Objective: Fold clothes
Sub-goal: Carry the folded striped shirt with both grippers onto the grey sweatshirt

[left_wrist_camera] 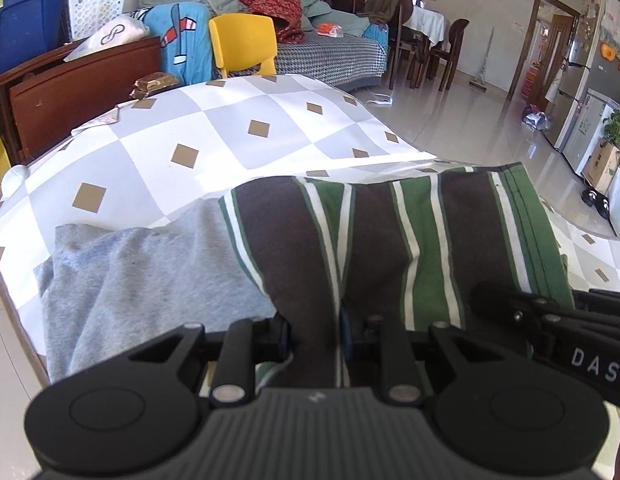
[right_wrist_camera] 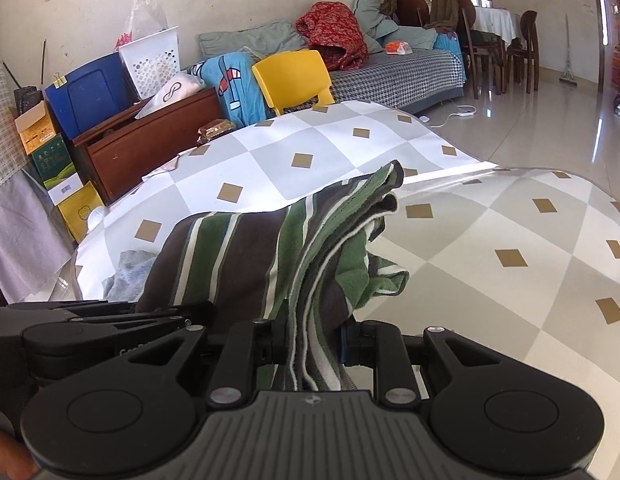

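Left gripper (left_wrist_camera: pixel 314 338): jaws clamped on a bunched fold of the striped garment (left_wrist_camera: pixel 409 240), which runs up between the two pads.
Right gripper (right_wrist_camera: pixel 314 340): jaws clamped on several stacked layers of the same garment (right_wrist_camera: pixel 246 256); the cut edges show as thin white lines between the pads.
Grippers together: side by side; the right one's black arm shows at the right edge of the left wrist view, and the left one's at the left edge of the right wrist view.
Striped garment: dark brown, green and white stripes; held off the table (left_wrist_camera: pixel 150 160) between both grippers, its far edge hanging folded over itself.
Loose end: in the right wrist view a green and white flap (right_wrist_camera: pixel 373 276) droops to the right of the clamped layers.
Grey garment (left_wrist_camera: pixel 122 272): lies flat on the table, left of the striped one and partly under it.
Table: covered with a cloth of grey and white diamonds with small tan squares.
Yellow chair (left_wrist_camera: pixel 244 46): stands just beyond the table's far edge.
Behind: a sofa (left_wrist_camera: pixel 329 56) piled with a red blanket (left_wrist_camera: pixel 270 0) and cushions.
Person: a fingertip (right_wrist_camera: pixel 10 466) shows at the lower left corner of the right wrist view.
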`<state>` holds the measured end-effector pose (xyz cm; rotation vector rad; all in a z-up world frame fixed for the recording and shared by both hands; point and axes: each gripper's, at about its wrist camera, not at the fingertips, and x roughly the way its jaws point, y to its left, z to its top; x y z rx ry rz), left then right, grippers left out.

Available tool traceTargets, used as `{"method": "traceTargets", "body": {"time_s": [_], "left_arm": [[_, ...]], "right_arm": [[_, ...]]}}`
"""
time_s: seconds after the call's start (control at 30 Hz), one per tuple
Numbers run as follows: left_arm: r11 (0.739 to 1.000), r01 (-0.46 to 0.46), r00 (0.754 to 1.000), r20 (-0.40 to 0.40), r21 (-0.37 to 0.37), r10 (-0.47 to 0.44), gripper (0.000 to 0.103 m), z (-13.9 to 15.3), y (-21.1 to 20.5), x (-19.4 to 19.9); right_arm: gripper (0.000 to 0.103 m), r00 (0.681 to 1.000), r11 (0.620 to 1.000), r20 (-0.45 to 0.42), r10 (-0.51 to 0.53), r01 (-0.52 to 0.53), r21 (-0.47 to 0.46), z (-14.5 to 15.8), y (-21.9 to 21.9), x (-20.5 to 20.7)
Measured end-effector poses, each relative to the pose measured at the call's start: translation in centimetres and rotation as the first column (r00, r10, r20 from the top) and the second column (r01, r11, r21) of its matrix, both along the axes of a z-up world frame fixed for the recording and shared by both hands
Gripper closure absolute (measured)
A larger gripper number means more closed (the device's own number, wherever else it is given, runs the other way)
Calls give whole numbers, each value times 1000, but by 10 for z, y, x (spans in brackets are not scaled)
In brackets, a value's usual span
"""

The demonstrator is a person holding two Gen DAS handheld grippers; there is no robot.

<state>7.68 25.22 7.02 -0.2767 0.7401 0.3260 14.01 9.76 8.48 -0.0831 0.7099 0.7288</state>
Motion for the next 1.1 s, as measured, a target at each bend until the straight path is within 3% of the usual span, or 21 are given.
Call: {"method": "traceTargets", "body": {"time_s": [0.47, 0.87, 1.1], "left_arm": [[980, -200, 976, 80, -21, 201, 82, 22, 85, -11], [965, -260, 961, 92, -22, 261, 82, 17, 131, 1], [945, -320, 942, 89, -65, 325, 80, 10, 158, 11]], "right_arm": [[82, 995, 994, 33, 97, -98, 38, 20, 94, 8], [82, 989, 988, 28, 145, -147, 54, 9, 142, 31], [82, 989, 986, 18, 145, -146, 76, -5, 170, 53]]}}
